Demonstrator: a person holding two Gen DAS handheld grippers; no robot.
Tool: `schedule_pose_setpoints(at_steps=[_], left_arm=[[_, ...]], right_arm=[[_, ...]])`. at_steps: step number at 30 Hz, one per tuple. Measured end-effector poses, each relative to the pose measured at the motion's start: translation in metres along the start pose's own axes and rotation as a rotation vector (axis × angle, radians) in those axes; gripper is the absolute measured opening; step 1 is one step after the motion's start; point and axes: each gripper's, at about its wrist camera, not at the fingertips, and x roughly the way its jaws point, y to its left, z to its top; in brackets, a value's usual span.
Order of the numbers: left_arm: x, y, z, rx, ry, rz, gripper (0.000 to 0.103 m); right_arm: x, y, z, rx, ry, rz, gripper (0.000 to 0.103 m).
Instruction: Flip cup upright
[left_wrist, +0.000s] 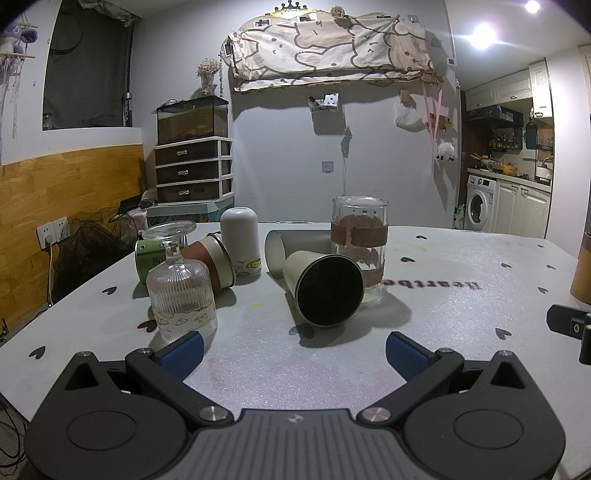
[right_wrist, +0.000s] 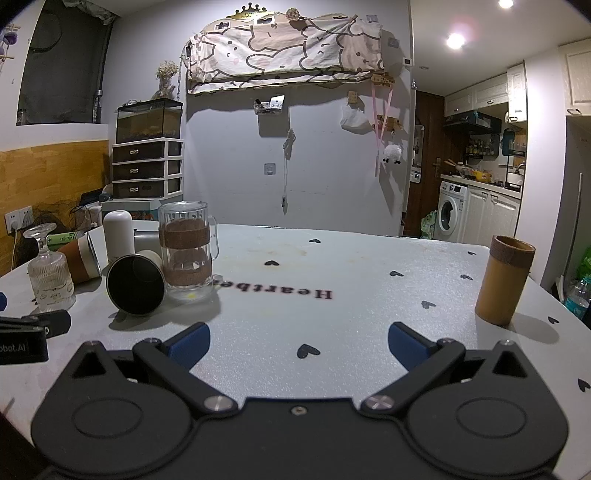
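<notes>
A cream cup with a dark inside (left_wrist: 325, 290) lies on its side, mouth toward me, just ahead of my open, empty left gripper (left_wrist: 293, 354). It also shows in the right wrist view (right_wrist: 136, 283). A ribbed glass goblet (left_wrist: 180, 291) stands upside down by the left fingertip. A brown-sleeved cup (left_wrist: 214, 260), a green can (left_wrist: 149, 256) and a grey cup (left_wrist: 291, 249) lie on their sides behind. A white cup (left_wrist: 240, 245) stands upside down. My right gripper (right_wrist: 298, 343) is open and empty over bare mat.
A glass mug with cork bands (right_wrist: 187, 251) stands upright beside the cream cup. A bamboo cup (right_wrist: 504, 280) stands upright at the right. The white heart-print mat (right_wrist: 332, 280) covers the table. The left gripper's side (right_wrist: 33, 326) shows at the right view's left edge.
</notes>
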Motion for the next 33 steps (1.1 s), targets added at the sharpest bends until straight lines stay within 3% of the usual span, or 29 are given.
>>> schedule_pose_setpoints(at_steps=[33], left_arm=[[0.0008,0.0003,0.0026,0.001,0.002,0.0,0.103]], right_arm=[[-0.0001,-0.0001,-0.0001,0.001,-0.001,0.001,0.103]])
